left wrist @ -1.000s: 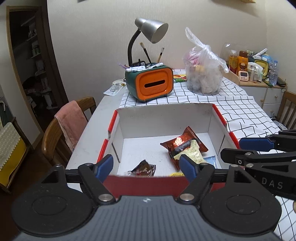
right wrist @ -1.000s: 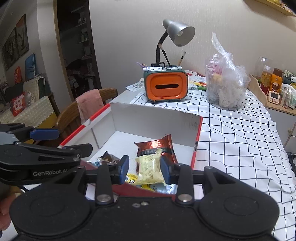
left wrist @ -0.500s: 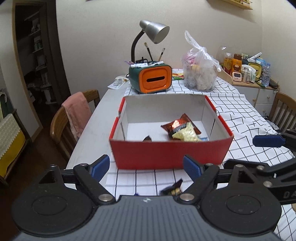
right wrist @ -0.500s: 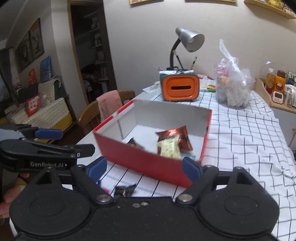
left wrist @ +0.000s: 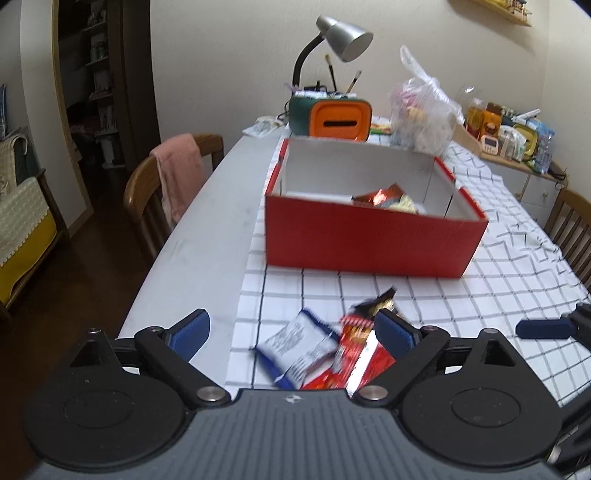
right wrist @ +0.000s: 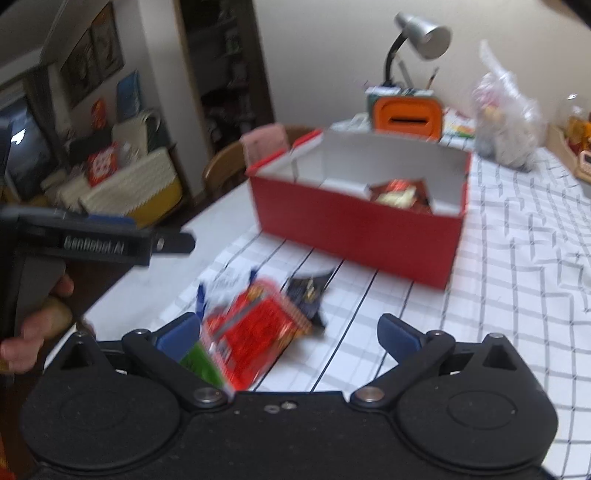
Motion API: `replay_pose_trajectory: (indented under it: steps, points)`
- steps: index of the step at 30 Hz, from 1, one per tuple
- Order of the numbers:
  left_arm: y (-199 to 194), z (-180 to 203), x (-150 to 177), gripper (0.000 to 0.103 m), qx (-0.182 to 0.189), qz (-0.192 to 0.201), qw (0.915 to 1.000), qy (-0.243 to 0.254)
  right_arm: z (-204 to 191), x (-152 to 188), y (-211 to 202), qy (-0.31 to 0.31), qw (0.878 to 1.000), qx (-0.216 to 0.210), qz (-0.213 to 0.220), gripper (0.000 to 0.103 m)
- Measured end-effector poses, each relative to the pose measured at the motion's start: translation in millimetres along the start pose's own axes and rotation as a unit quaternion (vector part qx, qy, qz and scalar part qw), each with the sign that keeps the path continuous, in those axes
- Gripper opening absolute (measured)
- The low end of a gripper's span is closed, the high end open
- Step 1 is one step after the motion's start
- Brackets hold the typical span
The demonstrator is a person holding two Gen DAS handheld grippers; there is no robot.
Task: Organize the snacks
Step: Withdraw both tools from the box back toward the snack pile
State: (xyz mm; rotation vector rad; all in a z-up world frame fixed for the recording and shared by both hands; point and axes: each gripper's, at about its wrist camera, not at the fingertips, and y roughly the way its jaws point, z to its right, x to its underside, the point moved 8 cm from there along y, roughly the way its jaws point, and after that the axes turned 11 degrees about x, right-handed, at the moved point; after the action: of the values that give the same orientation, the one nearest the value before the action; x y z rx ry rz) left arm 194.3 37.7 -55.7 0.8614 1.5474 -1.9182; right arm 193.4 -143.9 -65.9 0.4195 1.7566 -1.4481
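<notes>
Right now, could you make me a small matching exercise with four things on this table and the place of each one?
Things:
1. lamp
2. red packet
3. yellow packet
4. pink towel

Places:
A. inside the red box
B. over the chair back
C. behind the orange holder
D. on the checked cloth, before the box

Pairs: 1-C, 2-D, 3-A, 4-B

Left gripper point(right wrist: 110, 243) side, in your right wrist view: you can read "GenRobot.AI" in pale letters, slightly blurred.
Red snack packet point(right wrist: 255, 332): print there, too blurred for you to read.
White and blue packet point(left wrist: 295, 343): small printed lines, unreadable.
Elsewhere: nothing you could read.
</notes>
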Motion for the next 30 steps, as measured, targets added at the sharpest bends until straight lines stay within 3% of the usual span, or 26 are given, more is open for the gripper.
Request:
replay_pose_trajectory:
  steps: [12, 22, 30]
  points:
    - [3, -31, 44, 0.097, -0.032, -0.045, 0.9984, -0.014, -60, 53, 29, -0.078, 0.993, -0.037, -0.081, 0.101]
    - [-7, -55, 47, 0.097, -0.023, -0.045, 0.9977, -0.045, -91, 46, 36, -0.126, 0.985, -0.069, -0.1, 0.09]
    - [-33, -92, 34, 0.097, -0.045, -0.022, 0.9967, -0.064, -115, 45, 57, -0.173, 0.974, -0.075, -0.128, 0.08]
